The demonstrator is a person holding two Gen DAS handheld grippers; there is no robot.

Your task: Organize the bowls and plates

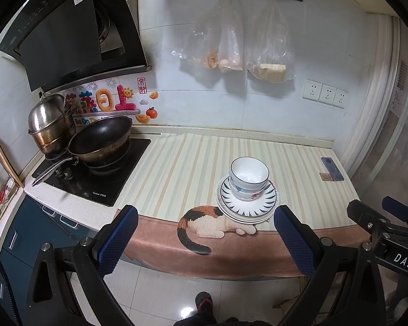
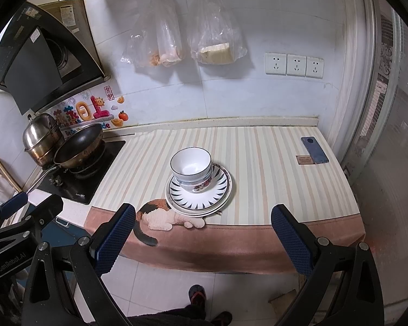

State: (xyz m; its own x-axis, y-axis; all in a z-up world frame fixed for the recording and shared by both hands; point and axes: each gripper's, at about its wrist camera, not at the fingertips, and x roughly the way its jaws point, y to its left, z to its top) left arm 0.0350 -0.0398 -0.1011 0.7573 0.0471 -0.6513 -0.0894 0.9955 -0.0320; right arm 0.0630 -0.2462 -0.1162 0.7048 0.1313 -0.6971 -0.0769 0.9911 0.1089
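Nested white bowls (image 1: 249,178) (image 2: 191,168) stand on a stack of plates (image 1: 261,207) (image 2: 216,194); the top plate has a dark spiked rim pattern. The stack sits near the front edge of the striped counter mat (image 1: 182,168) (image 2: 272,184). My left gripper (image 1: 205,240) is open and empty, held off the counter's front edge, below the stack. My right gripper (image 2: 204,240) is open and empty, also in front of the counter. The right gripper's body shows at the right of the left wrist view (image 1: 389,225).
A wok (image 1: 100,138) (image 2: 77,145) and a steel pot (image 1: 50,123) (image 2: 42,138) stand on the stove at the left. A phone (image 1: 331,168) (image 2: 314,149) lies at the mat's far right. Plastic bags (image 1: 242,40) hang on the wall. A cat picture (image 1: 209,224) decorates the mat's front.
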